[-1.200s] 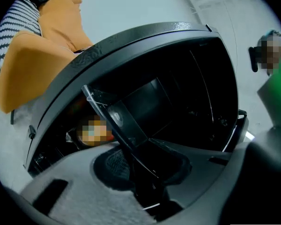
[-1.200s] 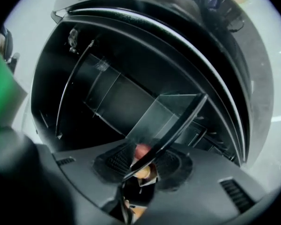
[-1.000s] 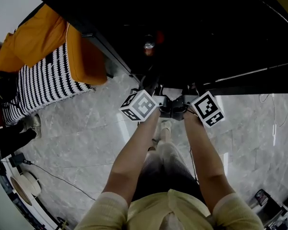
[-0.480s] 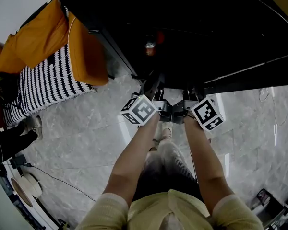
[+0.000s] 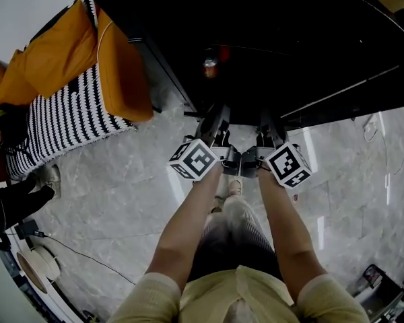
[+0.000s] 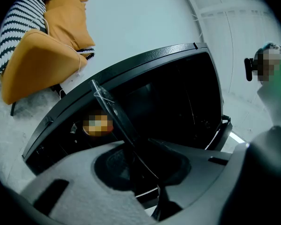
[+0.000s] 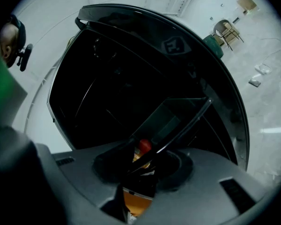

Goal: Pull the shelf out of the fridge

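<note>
The person's bare arms [image 5: 188, 227] reach forward above the marble floor [image 5: 114, 187]. The left gripper [image 5: 214, 121] and right gripper [image 5: 270, 128] sit side by side at the mouth of the black fridge [image 5: 296, 39]. Each has its jaws closed on the front edge of the clear shelf [image 7: 172, 117] (the edge runs straight into each gap). The shelf reaches from the jaws back into the dark interior, where a red-topped can [image 5: 209, 66] stands farther in.
</note>
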Demonstrator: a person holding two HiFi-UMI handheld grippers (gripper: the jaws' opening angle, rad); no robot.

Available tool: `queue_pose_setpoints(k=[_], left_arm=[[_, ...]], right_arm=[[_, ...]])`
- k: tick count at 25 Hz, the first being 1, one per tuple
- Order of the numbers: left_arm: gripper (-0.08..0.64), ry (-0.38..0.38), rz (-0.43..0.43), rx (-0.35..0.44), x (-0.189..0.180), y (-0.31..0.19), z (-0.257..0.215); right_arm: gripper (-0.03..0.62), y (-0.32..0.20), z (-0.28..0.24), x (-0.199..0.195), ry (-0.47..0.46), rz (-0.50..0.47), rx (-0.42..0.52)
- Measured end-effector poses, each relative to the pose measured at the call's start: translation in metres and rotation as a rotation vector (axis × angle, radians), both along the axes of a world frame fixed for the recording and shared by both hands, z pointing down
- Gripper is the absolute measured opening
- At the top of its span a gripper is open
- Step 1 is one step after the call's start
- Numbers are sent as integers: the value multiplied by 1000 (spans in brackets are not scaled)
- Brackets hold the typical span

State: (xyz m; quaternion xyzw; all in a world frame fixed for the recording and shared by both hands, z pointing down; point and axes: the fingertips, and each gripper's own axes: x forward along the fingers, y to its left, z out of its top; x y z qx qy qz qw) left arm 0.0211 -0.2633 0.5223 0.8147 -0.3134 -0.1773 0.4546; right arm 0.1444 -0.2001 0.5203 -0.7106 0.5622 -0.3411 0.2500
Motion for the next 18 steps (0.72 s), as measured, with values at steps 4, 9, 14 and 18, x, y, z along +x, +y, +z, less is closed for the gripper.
queue_pose_setpoints(k=[4,9,14,18], left_arm=[[95,8,4,-3,-4,6,0],[95,8,-1,-5,-7,13,-2],[95,3,1,12,-15,25,-12],[95,-3,7,25,-17,29,-19]], right_arm=[[124,4,-4,-6,22,-20,21],[126,9,-9,-9,43,-34,33],[127,20,-19,-17,52,-43,48],[129,24,-25,-19,57,-46,59]])
